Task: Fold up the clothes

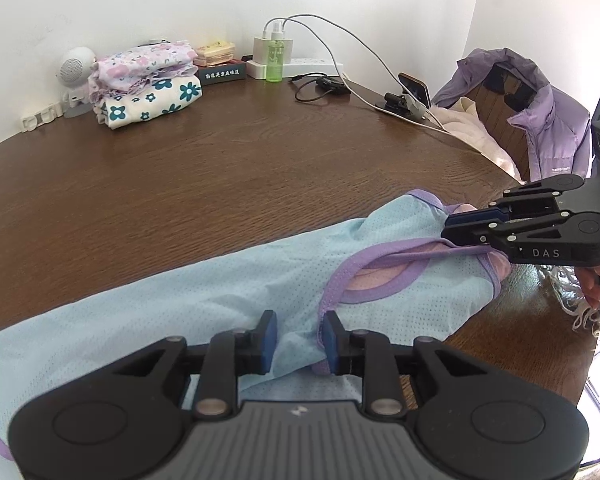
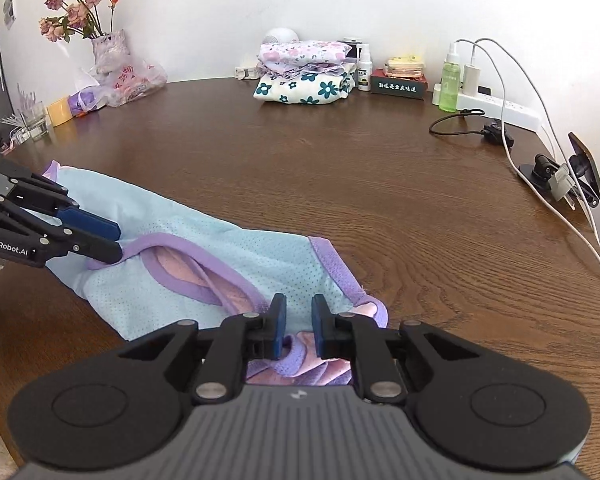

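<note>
A light blue garment [image 1: 228,280] is being gripped on the wooden table [image 1: 220,152] at its purple-trimmed edge by the left gripper [image 1: 300,340] and the right gripper [image 2: 299,324], both clenched on fabric

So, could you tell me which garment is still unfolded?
The light blue mesh garment with purple trim, spread at the near edge; the floral ones sit folded by the wall.

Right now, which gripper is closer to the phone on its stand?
Right. The right gripper is at the shirt's end toward the phone; the left gripper is further along the shirt, away from it.
</note>
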`<move>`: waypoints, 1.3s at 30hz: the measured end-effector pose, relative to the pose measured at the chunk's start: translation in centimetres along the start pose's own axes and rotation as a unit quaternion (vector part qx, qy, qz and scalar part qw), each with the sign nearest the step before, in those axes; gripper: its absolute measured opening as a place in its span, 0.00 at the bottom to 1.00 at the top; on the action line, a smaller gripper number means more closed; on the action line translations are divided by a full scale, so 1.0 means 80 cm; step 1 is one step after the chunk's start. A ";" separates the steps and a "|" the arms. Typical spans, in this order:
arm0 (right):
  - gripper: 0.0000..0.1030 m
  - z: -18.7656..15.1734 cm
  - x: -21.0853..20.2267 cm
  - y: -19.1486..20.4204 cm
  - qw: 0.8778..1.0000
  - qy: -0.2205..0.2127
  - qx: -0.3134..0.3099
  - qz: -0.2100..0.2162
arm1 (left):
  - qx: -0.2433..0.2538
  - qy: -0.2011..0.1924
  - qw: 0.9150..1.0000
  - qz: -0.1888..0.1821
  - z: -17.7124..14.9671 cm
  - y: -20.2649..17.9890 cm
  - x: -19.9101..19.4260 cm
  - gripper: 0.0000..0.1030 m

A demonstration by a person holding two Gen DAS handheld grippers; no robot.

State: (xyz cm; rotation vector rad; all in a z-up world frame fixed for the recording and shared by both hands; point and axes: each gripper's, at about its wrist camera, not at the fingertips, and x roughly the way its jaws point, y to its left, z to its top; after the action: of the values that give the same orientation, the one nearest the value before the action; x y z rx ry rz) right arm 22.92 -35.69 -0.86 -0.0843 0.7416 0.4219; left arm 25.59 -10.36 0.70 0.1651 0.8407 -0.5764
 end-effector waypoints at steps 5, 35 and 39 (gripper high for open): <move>0.14 0.018 -0.006 -0.012 0.998 -0.030 0.054 0.025 | 0.003 -0.025 1.000 -0.013 0.003 -0.001 -0.016 0.39; 0.68 0.005 -0.047 0.017 0.985 -0.098 0.137 -0.029 | -0.117 -0.112 0.980 0.113 -0.033 0.087 -0.083 0.74; 0.85 -0.001 -0.062 0.029 0.984 -0.098 0.144 -0.041 | -0.112 -0.126 0.978 0.121 -0.052 0.070 -0.110 0.92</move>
State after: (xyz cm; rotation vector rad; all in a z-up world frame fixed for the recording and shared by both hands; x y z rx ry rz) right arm 18.67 -35.29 2.54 0.1946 0.5966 0.2368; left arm 21.29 -0.50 4.04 -0.0131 0.6215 -0.2629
